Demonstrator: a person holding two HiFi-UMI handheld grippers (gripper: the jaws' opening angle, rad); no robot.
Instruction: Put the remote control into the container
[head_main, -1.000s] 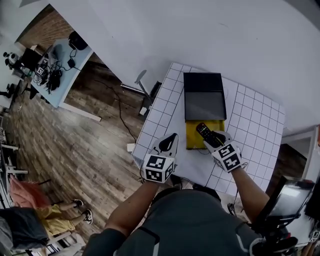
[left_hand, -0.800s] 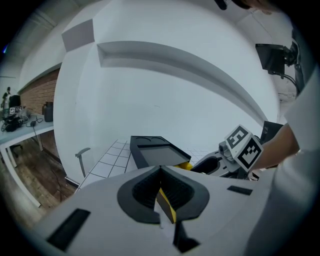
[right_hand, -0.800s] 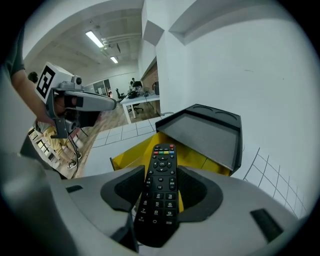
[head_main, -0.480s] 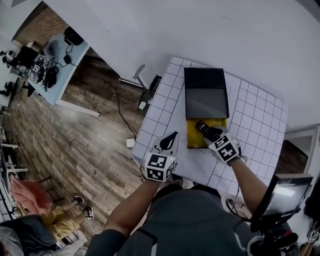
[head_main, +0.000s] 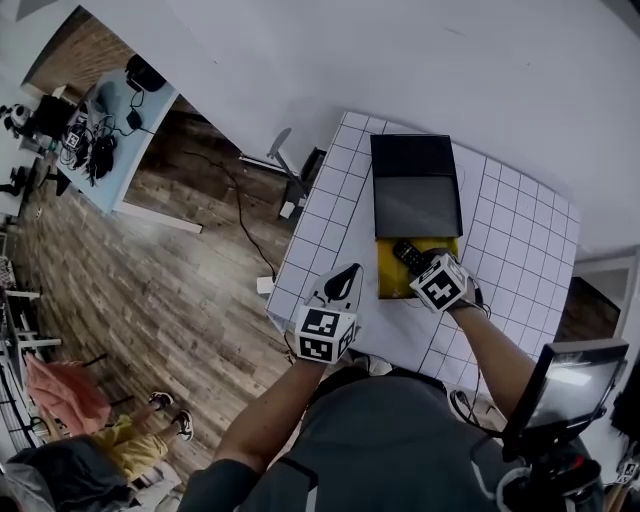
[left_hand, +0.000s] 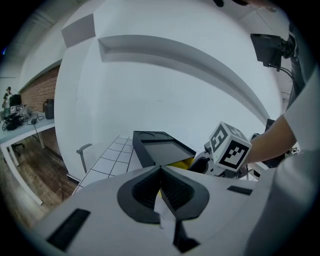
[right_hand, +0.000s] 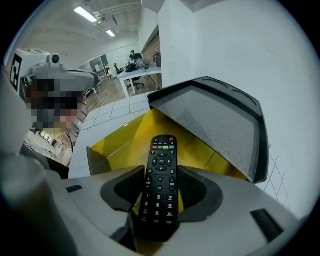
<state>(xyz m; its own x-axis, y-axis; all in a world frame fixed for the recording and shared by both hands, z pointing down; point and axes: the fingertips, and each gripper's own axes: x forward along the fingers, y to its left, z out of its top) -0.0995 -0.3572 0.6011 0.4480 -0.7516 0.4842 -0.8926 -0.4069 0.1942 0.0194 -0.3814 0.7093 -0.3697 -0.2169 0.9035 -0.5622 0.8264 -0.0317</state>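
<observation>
Now my right gripper (right_hand: 160, 192), jaws set wide and clamped on the black remote control (right_hand: 162, 162), has tipped nose-down and sunk over the open yellow container (right_hand: 122, 140) beside its dark cover (right_hand: 215, 125), so release looks next, while my left gripper (left_hand: 161, 175) hangs back, closed and empty.

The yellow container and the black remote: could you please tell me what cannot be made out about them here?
Head view: the right gripper covers the near end of the black plastic remote control; its buttons are too small.
Right gripper view: the remote and jaws hide the floor of the yellow open container, so contact cannot be told.
Both views: the dark grey flat lid covers the container's far part.
</observation>
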